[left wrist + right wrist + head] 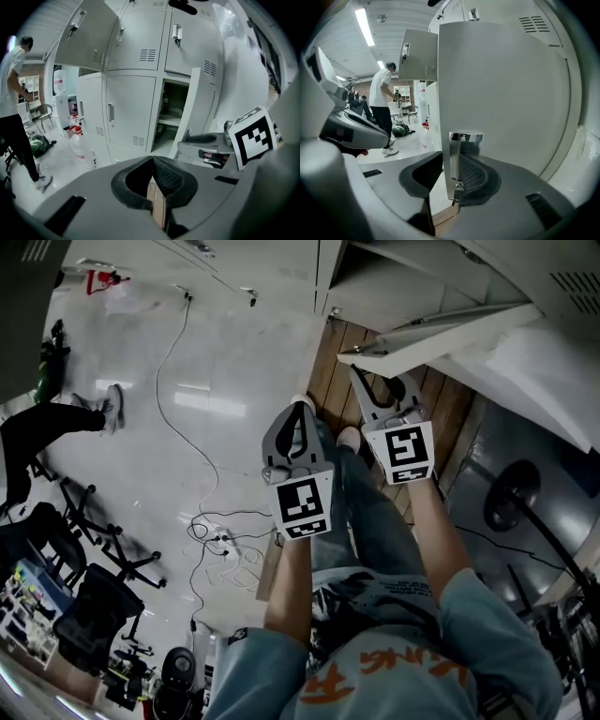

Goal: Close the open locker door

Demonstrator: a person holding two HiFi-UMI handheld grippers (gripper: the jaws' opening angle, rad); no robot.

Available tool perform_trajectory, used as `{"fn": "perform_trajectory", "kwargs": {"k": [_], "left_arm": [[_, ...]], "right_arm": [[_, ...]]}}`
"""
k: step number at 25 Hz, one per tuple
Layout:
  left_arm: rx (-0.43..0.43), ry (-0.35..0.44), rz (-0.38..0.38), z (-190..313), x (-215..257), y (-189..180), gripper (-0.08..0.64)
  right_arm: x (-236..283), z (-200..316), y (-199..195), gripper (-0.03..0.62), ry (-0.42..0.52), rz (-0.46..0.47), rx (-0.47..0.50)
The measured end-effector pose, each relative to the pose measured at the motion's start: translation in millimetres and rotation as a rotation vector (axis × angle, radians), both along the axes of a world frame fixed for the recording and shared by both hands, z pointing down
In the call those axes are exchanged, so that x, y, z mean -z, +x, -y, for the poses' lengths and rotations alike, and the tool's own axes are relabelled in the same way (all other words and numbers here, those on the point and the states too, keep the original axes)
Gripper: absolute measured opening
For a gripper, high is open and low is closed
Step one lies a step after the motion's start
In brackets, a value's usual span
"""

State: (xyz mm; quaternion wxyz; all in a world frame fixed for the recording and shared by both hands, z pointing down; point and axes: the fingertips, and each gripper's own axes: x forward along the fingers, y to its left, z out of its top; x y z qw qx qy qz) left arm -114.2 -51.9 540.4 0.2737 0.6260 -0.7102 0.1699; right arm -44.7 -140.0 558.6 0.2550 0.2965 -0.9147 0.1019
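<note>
left gripper (153, 161): jaws clenched together, empty | right gripper (449, 166): jaws released, straddling the open pale grey metal locker door (501, 93) edge by its chrome handle (456, 157)

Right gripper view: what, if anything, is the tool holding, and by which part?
Nothing gripped yet: the right tool stands open around the edge of the locker door, chrome handle between the jaws.
</note>
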Motion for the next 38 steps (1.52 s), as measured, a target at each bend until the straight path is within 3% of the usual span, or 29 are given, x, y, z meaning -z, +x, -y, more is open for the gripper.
{"fn": "perform_trajectory", "kwargs": {"k": [10,38], "left_arm": [[-0.019,0.019,-0.020,26.9,2.2,-20.5,0.017],[-0.193,0.068,-0.033,110.9,-3.0,-51.6,0.017]], "right_arm": [[2.1,30.6,-28.8,0.100,0.009,-0.011,-0.024],[-0.9,123.6,-67.6,0.073,0.066,0.032,-0.233]]}}
